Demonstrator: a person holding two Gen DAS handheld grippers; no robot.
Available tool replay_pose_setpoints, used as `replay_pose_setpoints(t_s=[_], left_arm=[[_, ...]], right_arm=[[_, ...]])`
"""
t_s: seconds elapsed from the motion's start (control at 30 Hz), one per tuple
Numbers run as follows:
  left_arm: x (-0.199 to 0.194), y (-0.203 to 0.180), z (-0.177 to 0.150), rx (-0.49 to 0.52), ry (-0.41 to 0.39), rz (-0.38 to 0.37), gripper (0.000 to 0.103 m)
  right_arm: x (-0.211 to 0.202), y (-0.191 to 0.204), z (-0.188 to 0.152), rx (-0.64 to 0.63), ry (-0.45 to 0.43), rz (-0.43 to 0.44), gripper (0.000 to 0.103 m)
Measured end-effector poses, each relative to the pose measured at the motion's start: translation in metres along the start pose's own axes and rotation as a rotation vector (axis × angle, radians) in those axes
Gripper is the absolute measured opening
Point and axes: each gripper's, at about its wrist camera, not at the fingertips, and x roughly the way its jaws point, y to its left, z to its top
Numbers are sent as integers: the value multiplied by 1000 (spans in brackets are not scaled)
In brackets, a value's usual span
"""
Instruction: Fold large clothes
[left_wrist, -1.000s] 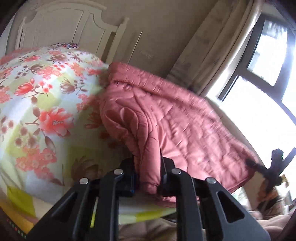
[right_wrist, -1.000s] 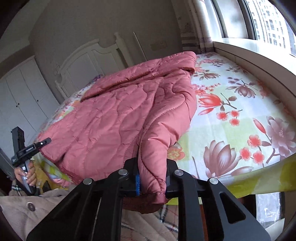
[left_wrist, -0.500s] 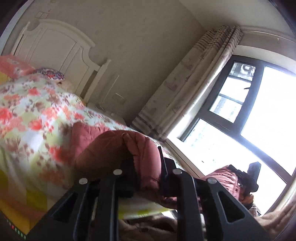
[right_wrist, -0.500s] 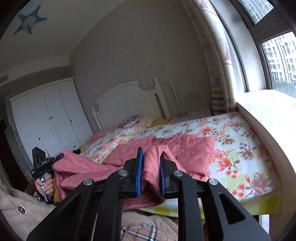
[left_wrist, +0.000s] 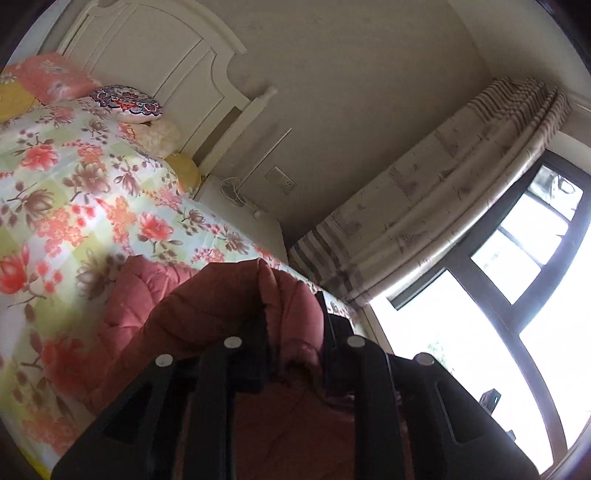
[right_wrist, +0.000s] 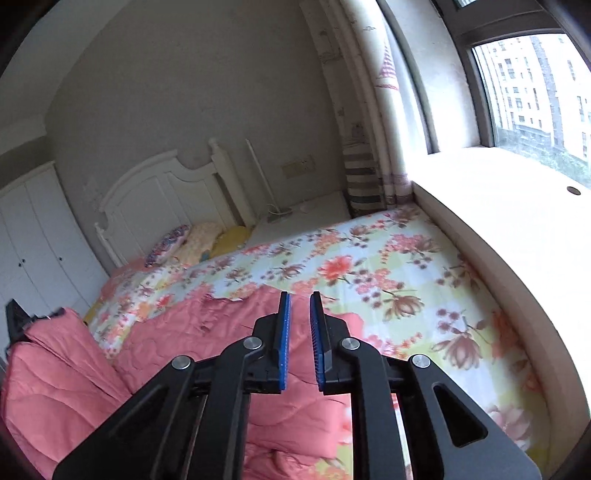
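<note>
1. Left hand-held gripper (left_wrist: 295, 328): jaws narrow, clamped on a thick fold of the pink quilted coat (left_wrist: 207, 299). The fold bulges up between and above the fingers.
2. From that grip the coat drops away to the left of the left hand-held gripper and below it, onto the flowered bed (left_wrist: 74, 206). More pink cloth hangs straight beneath the fingers, in shadow.
3. Right hand-held gripper (right_wrist: 300, 325): blue pads (right_wrist: 283, 332) drawn close together, only a thin slit between them. No cloth shows in the slit at the tips; whether any is caught lower down I cannot tell.
4. In the right wrist view, the coat lies under and to the left of the right hand-held gripper, spread across the near part of the bed. Its far-left corner is lifted clear of the bed, at the black tip of the other hand-held gripper at the picture's edge.
5. Beyond both hand-held grippers: pillows (left_wrist: 127, 103) against a white headboard (left_wrist: 166, 55).
6. Right of the right hand-held gripper: a pale window ledge (right_wrist: 498, 206) along the bed's side, with a window (right_wrist: 535, 92) above. A striped curtain (left_wrist: 424, 206) hangs ahead and to the right of the left hand-held gripper.
7. Far left of the right hand-held gripper: a white wardrobe (right_wrist: 33, 240).
</note>
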Motion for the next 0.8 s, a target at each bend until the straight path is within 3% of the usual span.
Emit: replay_pose_setpoints(t_s=[0.07, 0.13, 0.17, 0.2, 0.27, 0.37, 0.47, 0.53, 0.57, 0.7, 0.8], left_arm=[[24, -19, 10, 23, -6, 47, 20], [54, -30, 22, 31, -4, 92, 20], [70, -34, 28, 27, -4, 123, 20], [84, -33, 34, 14, -1, 142, 20], [126, -28, 50, -27, 10, 213, 20], [174, -5, 65, -98, 14, 331, 21], [217, 36, 69, -204, 38, 443, 23], [234, 55, 71, -211, 55, 482, 33], [241, 64, 73, -205, 71, 485, 37], [244, 80, 88, -163, 110, 380, 72], [232, 75, 103, -59, 109, 338, 93]], right_arm=[[3, -17, -5, 45, 28, -3, 16], [4, -26, -14, 33, 61, -9, 32], [4, -30, -20, 2, 78, -35, 72], [3, -35, -27, -25, 80, -64, 98], [-2, -41, -43, -76, 70, -91, 98], [8, -48, -68, -120, 135, -143, 98], [20, -40, -89, -149, 183, -84, 98], [26, -29, -99, -173, 203, -44, 98], [29, -21, -101, -179, 210, -14, 98], [37, 13, -91, -197, 202, 89, 98], [46, 33, -74, -226, 186, 88, 98]])
